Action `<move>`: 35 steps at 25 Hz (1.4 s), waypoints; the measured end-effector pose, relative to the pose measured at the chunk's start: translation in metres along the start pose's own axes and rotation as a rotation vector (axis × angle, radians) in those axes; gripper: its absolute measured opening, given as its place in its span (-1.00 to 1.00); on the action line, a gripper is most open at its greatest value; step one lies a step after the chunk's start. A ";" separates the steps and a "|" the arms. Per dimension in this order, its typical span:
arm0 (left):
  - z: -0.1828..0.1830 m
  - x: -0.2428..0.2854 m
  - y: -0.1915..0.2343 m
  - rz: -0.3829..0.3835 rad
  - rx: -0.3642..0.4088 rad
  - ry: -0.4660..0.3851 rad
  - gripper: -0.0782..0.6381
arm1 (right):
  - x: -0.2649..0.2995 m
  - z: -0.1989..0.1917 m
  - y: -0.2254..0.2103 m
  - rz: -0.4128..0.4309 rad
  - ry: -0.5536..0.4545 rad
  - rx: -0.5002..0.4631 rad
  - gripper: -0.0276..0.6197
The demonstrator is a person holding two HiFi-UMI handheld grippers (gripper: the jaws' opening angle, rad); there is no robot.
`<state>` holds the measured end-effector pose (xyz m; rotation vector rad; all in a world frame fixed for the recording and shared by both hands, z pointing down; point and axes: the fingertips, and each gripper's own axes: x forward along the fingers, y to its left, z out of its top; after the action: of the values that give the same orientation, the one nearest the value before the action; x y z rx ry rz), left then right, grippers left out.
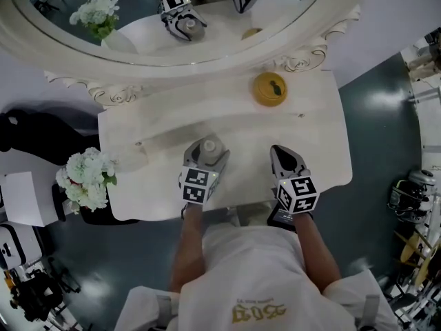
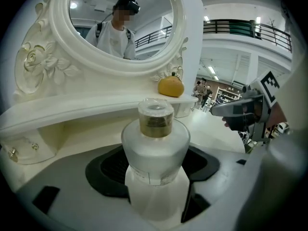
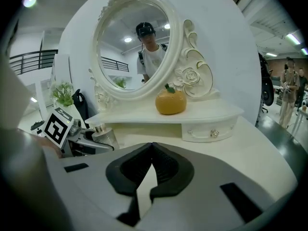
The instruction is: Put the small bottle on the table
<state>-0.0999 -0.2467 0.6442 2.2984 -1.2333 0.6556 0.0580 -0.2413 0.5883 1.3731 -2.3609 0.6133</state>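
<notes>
A small frosted bottle with a gold neck and clear cap stands upright between the jaws of my left gripper, low over the white dressing table. In the left gripper view the bottle fills the gap and both black pads press its sides. Whether its base touches the tabletop is hidden. My right gripper hovers to the right of it, jaws closed together and empty. The right gripper view shows the bottle at the left.
A yellow fruit-shaped ornament sits on the raised shelf under the oval mirror. White flowers stand off the table's left edge. A small drawer with a knob is under the shelf.
</notes>
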 end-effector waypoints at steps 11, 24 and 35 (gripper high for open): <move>-0.008 0.019 -0.003 0.027 0.073 0.033 0.18 | 0.010 -0.001 -0.003 0.012 0.024 -0.006 -0.88; -0.015 0.023 -0.003 0.079 0.126 0.048 0.18 | 0.010 -0.006 0.000 0.018 0.027 -0.012 -0.88; -0.014 0.013 -0.005 0.059 0.004 0.032 0.30 | -0.008 0.004 -0.003 -0.005 -0.018 -0.016 -0.88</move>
<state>-0.0917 -0.2447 0.6621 2.2536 -1.2906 0.7131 0.0640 -0.2387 0.5817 1.3830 -2.3709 0.5814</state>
